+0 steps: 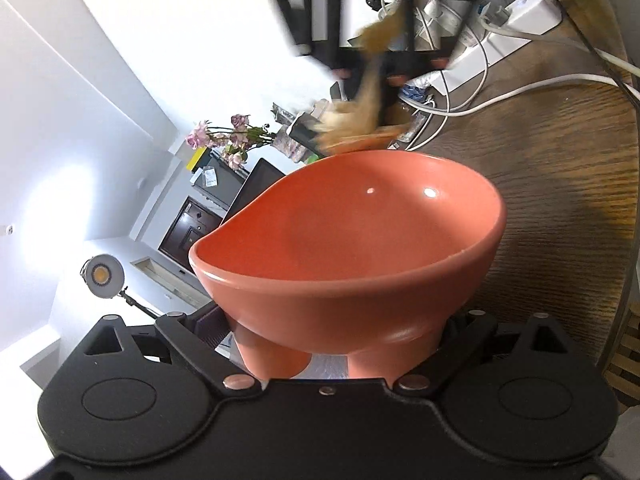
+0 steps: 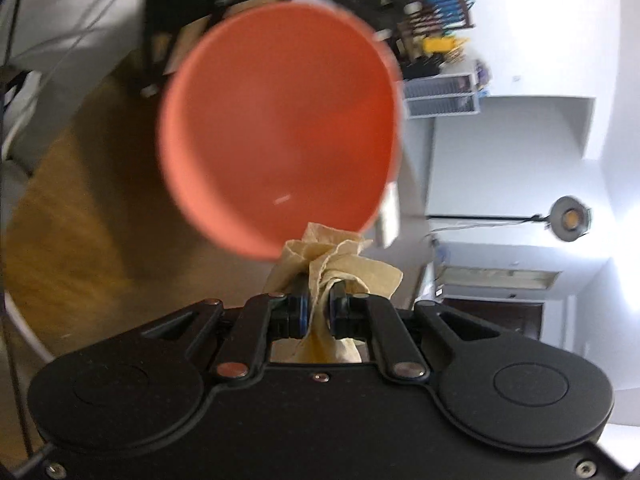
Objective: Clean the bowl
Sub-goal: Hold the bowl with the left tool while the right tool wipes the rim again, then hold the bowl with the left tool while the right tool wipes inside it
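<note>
- Two hand-held grippers are facing each other over a round wooden table [image 1: 560, 200], one carrying the bowl, the other a cloth.
- The left gripper [image 1: 332, 344] is clamping the coral-red bowl [image 1: 352, 240] at its base; the bowl's stubby feet are sitting between the jaws, which are standing fairly wide around them. The bowl is tipping so that its open mouth is pointing away from this gripper, toward the other one.
- The bowl's inside is looking smooth and glossy, with two small light reflections showing.
- Beyond the bowl's far rim, the right gripper [image 1: 372, 76] is appearing blurred, with a tan cloth [image 1: 364, 112] hanging from it just above the rim.
- In the right wrist view, the right gripper [image 2: 318, 312] is pinching the crumpled cloth [image 2: 340, 264] tightly, jaws nearly together, fabric bunching out ahead of and behind the pads.
- Straight ahead of the right gripper, the bowl [image 2: 280, 128] is filling the view, its mouth facing the camera and its lower rim just beyond the cloth; whether they are touching cannot be told.
- White power strips [image 1: 516, 20] and cables are lying on the table past the bowl.
</note>
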The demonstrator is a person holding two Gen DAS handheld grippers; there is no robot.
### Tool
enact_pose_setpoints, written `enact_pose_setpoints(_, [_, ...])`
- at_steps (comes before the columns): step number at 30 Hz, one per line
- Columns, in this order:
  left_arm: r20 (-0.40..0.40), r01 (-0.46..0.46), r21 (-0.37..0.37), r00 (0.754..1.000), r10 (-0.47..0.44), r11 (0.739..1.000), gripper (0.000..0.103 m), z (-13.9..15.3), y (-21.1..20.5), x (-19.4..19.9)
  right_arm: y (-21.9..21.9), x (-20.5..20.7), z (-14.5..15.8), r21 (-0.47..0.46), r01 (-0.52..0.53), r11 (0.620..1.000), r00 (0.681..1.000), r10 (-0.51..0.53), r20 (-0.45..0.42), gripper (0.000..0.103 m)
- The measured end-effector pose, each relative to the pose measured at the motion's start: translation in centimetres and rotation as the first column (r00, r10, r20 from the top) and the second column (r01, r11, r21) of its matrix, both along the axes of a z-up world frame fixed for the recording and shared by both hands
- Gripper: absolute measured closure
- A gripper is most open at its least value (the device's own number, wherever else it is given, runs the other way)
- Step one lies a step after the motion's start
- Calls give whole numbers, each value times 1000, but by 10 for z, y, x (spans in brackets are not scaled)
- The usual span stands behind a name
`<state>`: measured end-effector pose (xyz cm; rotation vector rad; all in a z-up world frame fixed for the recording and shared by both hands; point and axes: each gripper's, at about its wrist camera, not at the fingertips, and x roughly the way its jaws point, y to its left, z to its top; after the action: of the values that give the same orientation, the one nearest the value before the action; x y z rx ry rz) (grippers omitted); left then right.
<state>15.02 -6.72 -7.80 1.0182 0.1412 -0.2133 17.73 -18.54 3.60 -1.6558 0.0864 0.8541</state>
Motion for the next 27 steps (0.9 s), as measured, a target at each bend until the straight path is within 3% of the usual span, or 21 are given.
enact_pose_setpoints(6, [-3,-1,8,1000,1,1000,8,1,4,-2,11,-23,-31,-39,-17,999,997,14,-74,94])
enact_pose_setpoints(13, [-8,-9,3,1000,9,1000,8,0,-1,2,30,-63,-34,-10,-132,991,981,129,-148,94])
enact_pose_setpoints(18, [-7,-14,0,1000,14,1000,8,0,-1,1,45,-80,2,187,-154,970,951,197,-237,94])
enact_pose_setpoints(21, [-5,-13,0,1000,13,1000,8,-1,-1,0,56,-70,24,283,-155,946,948,223,-225,94])
enact_pose_setpoints(27, [-5,-15,-4,1000,15,1000,8,-1,1,-2,63,-47,34,324,-187,927,971,225,-82,94])
